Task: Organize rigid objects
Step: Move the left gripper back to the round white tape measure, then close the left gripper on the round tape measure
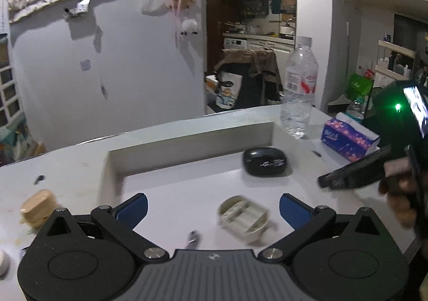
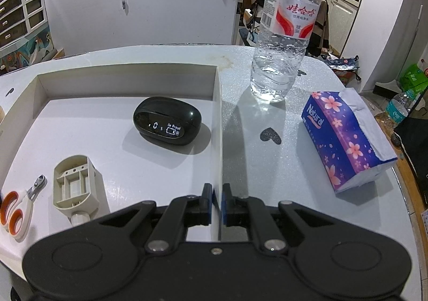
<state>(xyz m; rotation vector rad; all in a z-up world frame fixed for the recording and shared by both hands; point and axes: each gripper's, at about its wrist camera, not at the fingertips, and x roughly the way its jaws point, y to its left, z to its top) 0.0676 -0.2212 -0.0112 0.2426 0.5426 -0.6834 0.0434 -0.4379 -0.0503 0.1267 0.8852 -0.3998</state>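
A shallow white tray [image 2: 218, 103] sits on the tabletop [image 2: 281, 156], already holding a black earbud case [image 2: 167, 124], a beige plastic holder [image 2: 73, 186] and a pair of small orange-handled clippers [image 2: 18, 210]. The right tongs [image 2: 217, 206] are pressed nearly shut on the tray's right wall, seemingly steadying it. The left tongs [image 1: 212, 207] hang wide open and empty over the tray's near end, with the beige holder directly ahead between the blue pads [image 1: 133, 210]. Still outside the tray, a tan oblong case [image 1: 40, 206] lies on the tabletop just left of the left tongs, its long axis apparently running left to right, though blur makes this uncertain. The left hand is clearly nearer, so it would need to swing left to reach it.
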